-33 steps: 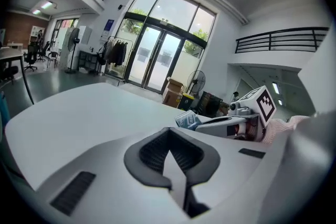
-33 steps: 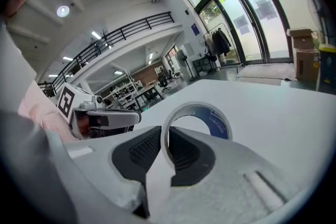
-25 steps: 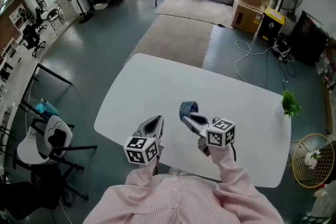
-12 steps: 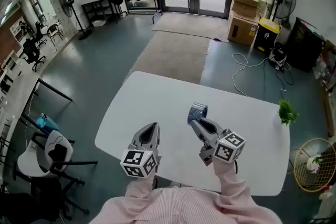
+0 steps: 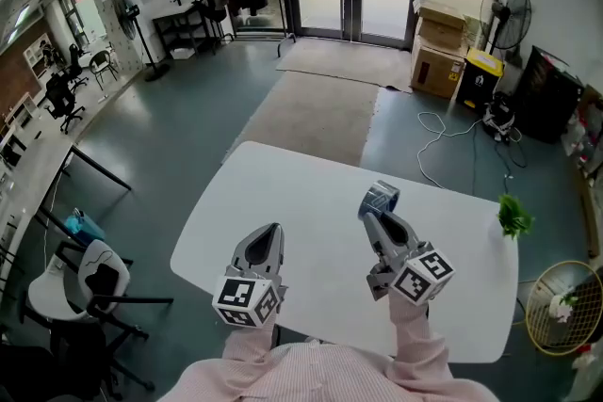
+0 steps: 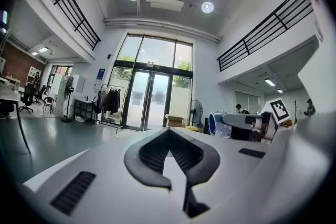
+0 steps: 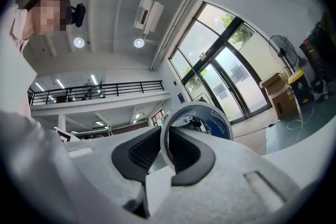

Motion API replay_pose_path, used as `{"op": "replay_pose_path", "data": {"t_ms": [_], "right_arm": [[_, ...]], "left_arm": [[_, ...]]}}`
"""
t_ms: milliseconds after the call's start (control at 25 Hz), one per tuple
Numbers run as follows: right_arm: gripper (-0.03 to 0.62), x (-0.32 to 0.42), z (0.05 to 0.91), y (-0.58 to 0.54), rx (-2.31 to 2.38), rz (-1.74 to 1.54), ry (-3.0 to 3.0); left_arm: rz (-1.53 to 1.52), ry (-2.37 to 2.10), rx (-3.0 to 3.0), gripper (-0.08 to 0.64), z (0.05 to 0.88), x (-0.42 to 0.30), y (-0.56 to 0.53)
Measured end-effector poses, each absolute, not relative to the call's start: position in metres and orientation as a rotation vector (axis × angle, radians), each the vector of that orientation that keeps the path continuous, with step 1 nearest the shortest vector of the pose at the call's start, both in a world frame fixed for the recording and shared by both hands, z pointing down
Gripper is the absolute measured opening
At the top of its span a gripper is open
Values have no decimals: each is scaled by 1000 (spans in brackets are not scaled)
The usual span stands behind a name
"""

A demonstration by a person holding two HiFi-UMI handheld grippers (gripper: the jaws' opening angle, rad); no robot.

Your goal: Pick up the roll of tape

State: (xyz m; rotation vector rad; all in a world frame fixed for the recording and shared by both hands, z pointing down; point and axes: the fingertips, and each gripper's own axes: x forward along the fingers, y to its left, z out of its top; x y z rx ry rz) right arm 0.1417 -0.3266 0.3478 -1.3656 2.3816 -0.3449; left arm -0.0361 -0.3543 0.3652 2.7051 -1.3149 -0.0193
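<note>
The roll of tape [image 5: 381, 197], blue-sided with a pale rim, hangs in the air above the white table [image 5: 301, 193], clamped edge-on by my right gripper [image 5: 382, 208]. In the right gripper view the tape's ring [image 7: 207, 117] stands upright between the two dark pads, and the right gripper [image 7: 167, 140] is shut on it. My left gripper [image 5: 267, 236] floats over the table's near left part, its jaws together and holding nothing. From the left gripper view, the left gripper [image 6: 169, 134] shows its pads meeting at the tips, and the tape [image 6: 217, 125] appears off to the right.
A small green plant [image 5: 512, 217] stands at the table's right edge. On the floor are a wire basket [image 5: 556, 298] at the right, a chair [image 5: 83, 276] at the left, cardboard boxes [image 5: 443, 38], a fan [image 5: 506, 12] and loose cables [image 5: 443, 132] beyond the table.
Both grippers have risen. The right one has carried the tape up off the table and to the right. The left one stays shut and holds nothing.
</note>
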Motion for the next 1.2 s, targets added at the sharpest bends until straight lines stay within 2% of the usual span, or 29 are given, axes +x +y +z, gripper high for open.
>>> {"op": "replay_pose_path", "data": {"t_ms": [1200], "right_arm": [[51, 159, 358, -313, -1475, -265, 2431]], "left_arm": [[-25, -1374, 2678, 1, 367, -48, -352]]}}
